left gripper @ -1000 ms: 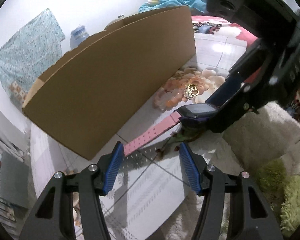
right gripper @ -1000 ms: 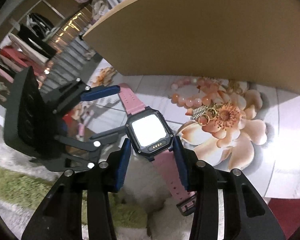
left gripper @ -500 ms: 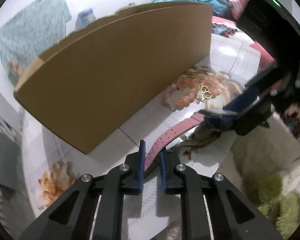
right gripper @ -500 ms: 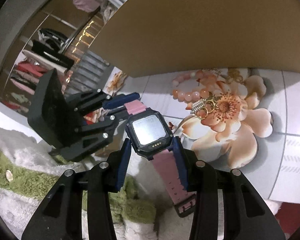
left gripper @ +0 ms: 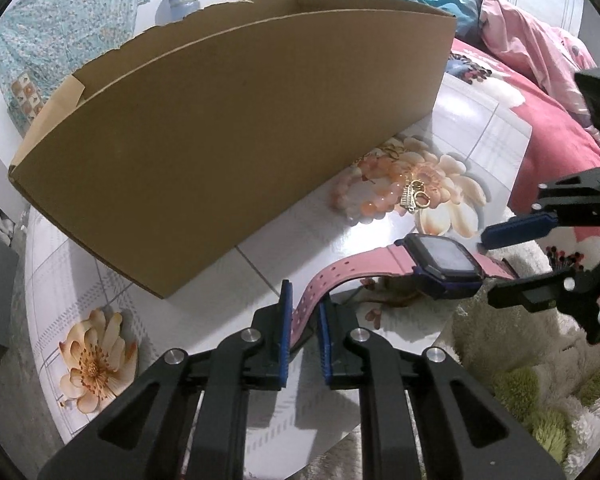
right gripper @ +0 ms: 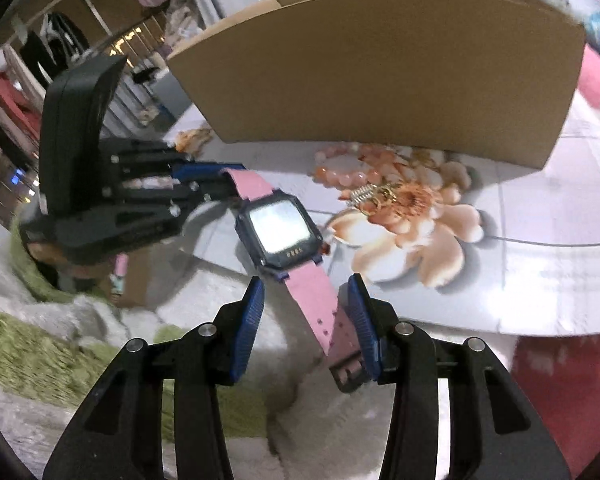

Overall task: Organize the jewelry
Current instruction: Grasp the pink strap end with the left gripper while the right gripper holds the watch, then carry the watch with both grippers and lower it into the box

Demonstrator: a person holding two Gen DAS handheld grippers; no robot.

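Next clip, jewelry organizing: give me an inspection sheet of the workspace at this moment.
Surface: glossy white tabletop with flower prints.
Job's things: pink-strapped smartwatch lifted off the tabletop; peach bead bracelet and gold rings lying beside the open cardboard box.
Clutter: nothing seen.
Grippers: left gripper shut on the watch's strap; right gripper open, with the other strap end between its fingers, touching one pad.
Cables: nothing seen.
Surroundings: fluffy green-and-white rug, pink bedding, clothes rack.
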